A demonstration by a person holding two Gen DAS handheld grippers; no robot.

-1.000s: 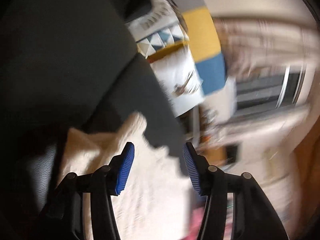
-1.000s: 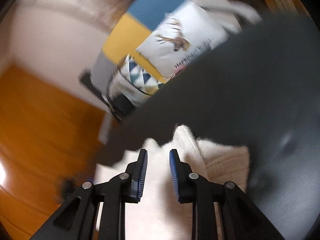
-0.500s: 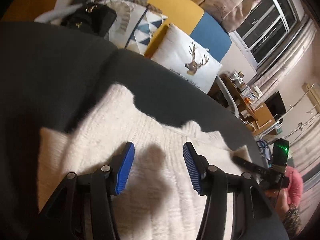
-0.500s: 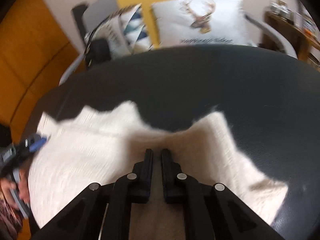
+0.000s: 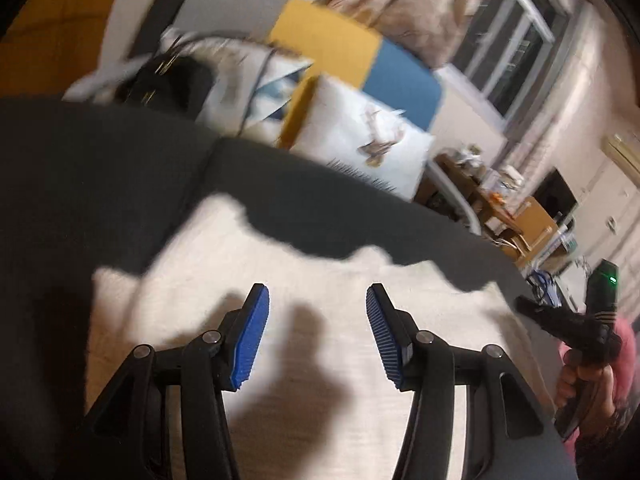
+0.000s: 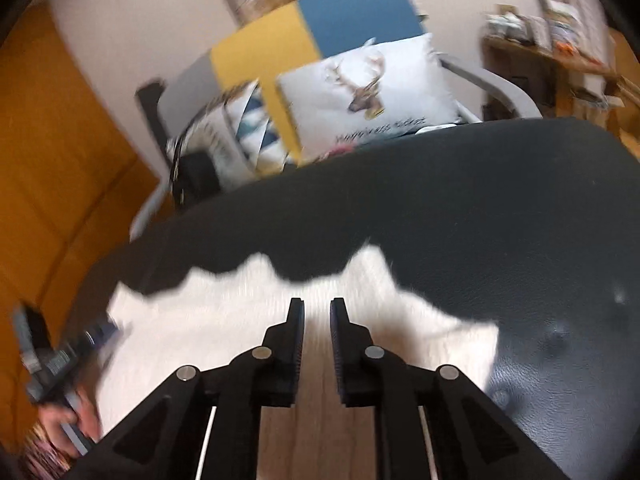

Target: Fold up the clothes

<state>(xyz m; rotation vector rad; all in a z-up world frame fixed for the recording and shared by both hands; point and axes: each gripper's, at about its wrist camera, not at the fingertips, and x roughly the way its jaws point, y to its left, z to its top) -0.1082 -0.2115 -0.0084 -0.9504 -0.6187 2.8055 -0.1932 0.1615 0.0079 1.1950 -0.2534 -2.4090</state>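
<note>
Cream knitted garment (image 5: 304, 360) lies spread on a dark padded surface (image 5: 100, 168), its wavy far edge well short of the surface's far rim. The left gripper (image 5: 316, 336) hangs over the cloth, spread wide and empty; the right gripper (image 6: 316, 344) hovers with only a narrow gap, nothing between its fingers. How many folds it holds is unclear, so this fits either a pause between folds or a finished lay. Open dark room lies beyond and right; cushions (image 6: 372, 92) sit behind.
</note>
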